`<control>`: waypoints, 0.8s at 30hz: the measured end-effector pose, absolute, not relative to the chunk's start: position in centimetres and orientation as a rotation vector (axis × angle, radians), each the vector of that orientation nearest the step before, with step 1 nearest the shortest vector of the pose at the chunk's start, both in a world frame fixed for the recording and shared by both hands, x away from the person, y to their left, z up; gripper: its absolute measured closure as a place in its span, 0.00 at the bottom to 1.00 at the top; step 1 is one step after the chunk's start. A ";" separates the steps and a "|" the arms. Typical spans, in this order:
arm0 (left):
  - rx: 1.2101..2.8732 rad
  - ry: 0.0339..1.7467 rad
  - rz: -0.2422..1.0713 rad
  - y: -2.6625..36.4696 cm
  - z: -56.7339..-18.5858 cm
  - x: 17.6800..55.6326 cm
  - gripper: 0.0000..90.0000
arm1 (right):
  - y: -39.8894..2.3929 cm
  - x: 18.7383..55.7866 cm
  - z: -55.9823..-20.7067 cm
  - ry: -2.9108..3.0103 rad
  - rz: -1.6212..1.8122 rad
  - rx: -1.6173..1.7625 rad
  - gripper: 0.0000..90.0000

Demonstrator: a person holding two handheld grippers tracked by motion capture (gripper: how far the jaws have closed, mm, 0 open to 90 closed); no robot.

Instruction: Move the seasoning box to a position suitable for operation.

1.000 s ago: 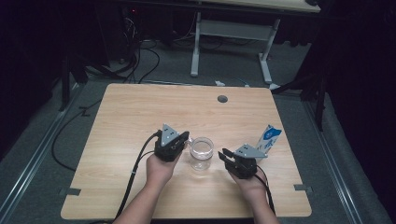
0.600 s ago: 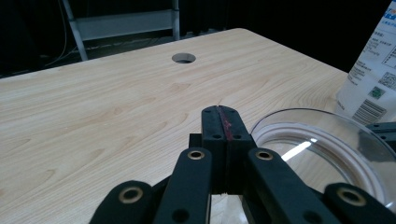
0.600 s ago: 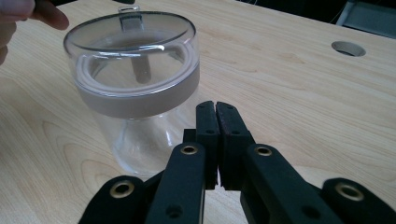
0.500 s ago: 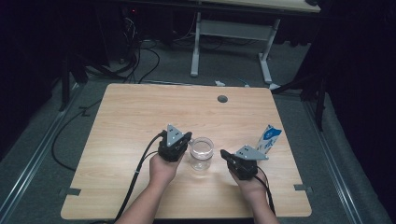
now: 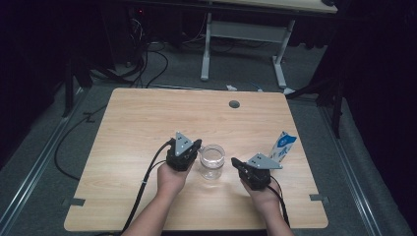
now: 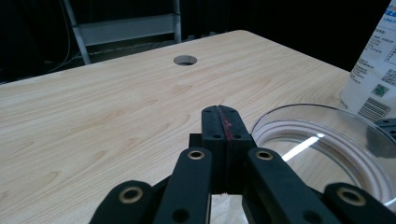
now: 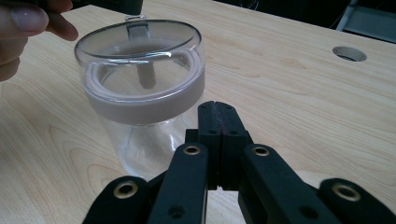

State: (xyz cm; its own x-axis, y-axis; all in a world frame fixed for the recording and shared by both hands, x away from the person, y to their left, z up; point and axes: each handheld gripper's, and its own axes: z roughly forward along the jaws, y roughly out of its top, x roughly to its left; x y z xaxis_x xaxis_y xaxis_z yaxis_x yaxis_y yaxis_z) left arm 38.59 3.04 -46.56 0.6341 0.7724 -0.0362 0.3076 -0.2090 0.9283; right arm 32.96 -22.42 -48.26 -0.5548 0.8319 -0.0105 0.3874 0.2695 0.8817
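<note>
Right claw (image 5: pixel 235 162) has just closed, empty, beside the jar (image 5: pixel 212 161).

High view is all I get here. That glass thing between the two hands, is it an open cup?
Observer: No. The right gripper view shows the jar capped with a clear lid that has a pale band under its rim.
Operator: And the claws, are they pinching anything?
Observer: No. The left gripper has its jaws pressed flat together, empty, beside the jar's rim.
Operator: The other one too?
Observer: Yes. The right gripper is shut on nothing, its tips just short of the jar's side.
Operator: What's the blue and white box?
Observer: A carton; the left gripper view shows small print and a barcode on its side.
</note>
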 end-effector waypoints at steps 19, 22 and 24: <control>1.776 0.873 0.537 3.1 -46.7 38.6 1.00 | -21.7 32.7 -48.0 2.075 1.255 1.065 1.00; 1.773 0.876 0.531 3.1 -46.7 38.7 1.00 | -21.6 32.8 -48.0 2.075 1.260 1.060 1.00; 1.773 0.876 0.533 3.1 -46.7 38.7 1.00 | -21.5 32.8 -47.9 2.076 1.263 1.058 1.00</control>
